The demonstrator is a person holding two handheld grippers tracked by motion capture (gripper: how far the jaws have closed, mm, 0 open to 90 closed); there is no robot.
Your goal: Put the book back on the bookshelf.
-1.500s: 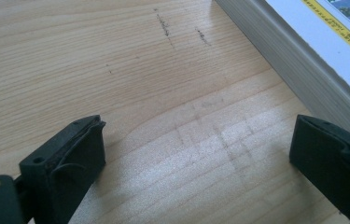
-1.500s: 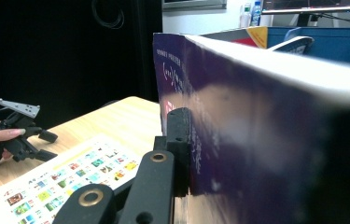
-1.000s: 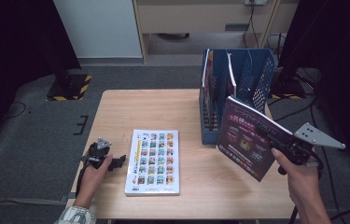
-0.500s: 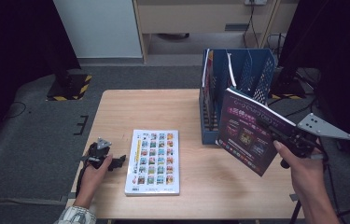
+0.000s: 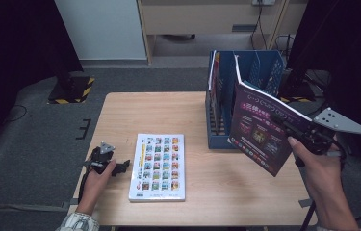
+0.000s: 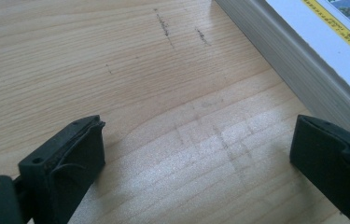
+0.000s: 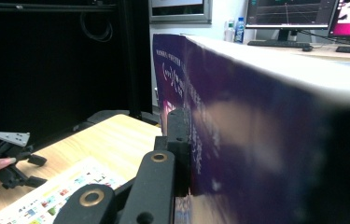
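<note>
A purple book (image 5: pixel 262 127) hangs tilted in the air just right of the blue file rack (image 5: pixel 224 96), with my right gripper (image 5: pixel 290 131) shut on its right edge. In the right gripper view the book's cover (image 7: pixel 256 130) runs along the jaw (image 7: pixel 178 140). A white book with a grid of small pictures (image 5: pixel 159 166) lies flat on the wooden table (image 5: pixel 159 110). My left gripper (image 5: pixel 120 166) rests on the table just left of that book, open, with bare wood between its jaws (image 6: pixel 196 154) and the book's page edge (image 6: pixel 303 70) beside the right jaw.
The blue rack stands at the table's back right, with thin white books upright in its slots (image 5: pixel 213 72). Grey floor surrounds the table, and a black stand with a yellow-striped base (image 5: pixel 72 86) is at the back left. Monitors (image 7: pixel 289 14) sit on a desk beyond.
My right gripper has lifted the purple book higher and a little to the right, standing it more upright beside the rack. The left gripper and the white book have not moved.
</note>
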